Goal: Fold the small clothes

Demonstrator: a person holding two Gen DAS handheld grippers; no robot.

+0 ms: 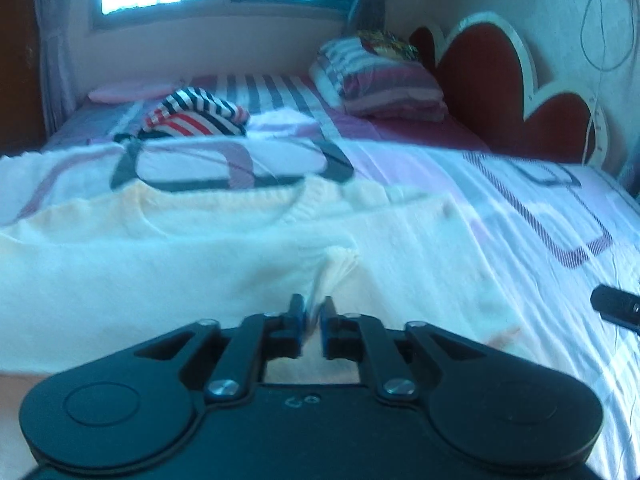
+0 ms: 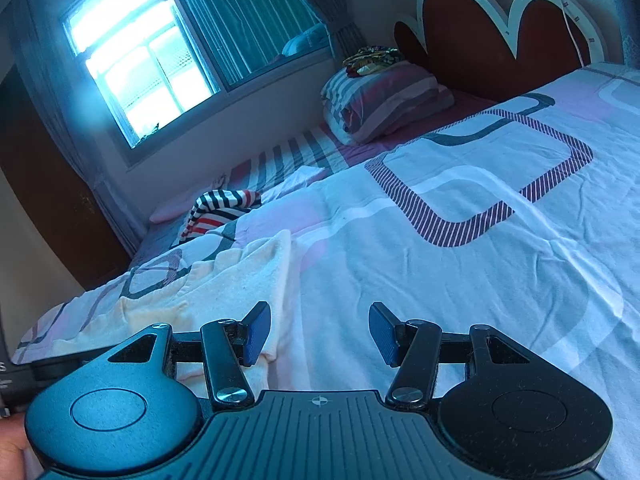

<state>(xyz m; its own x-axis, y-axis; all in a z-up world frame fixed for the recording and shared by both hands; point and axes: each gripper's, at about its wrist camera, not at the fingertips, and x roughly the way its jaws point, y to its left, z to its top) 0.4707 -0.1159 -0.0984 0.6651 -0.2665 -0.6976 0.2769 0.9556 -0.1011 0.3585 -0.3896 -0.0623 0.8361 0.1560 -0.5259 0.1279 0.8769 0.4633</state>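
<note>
A: Two claws are showing. The left claw (image 1: 313, 312) is pinching a fold of the cream knit top (image 1: 224, 256), which is lying across the lower middle of the frame on the bed (image 1: 520, 208).

B: And the right claw (image 2: 320, 332)?

A: Its jaws are standing apart, gripping nothing, over the sheet. A striped garment (image 2: 224, 210) is lying at centre left.

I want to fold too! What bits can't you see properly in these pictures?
- Cream shirt, left wrist view: blurred by motion, near edge hidden behind the left tool.
- Striped garment, right wrist view: crumpled, its type unclear.
- Cream shirt, right wrist view: near corner hidden by the right tool.
</note>
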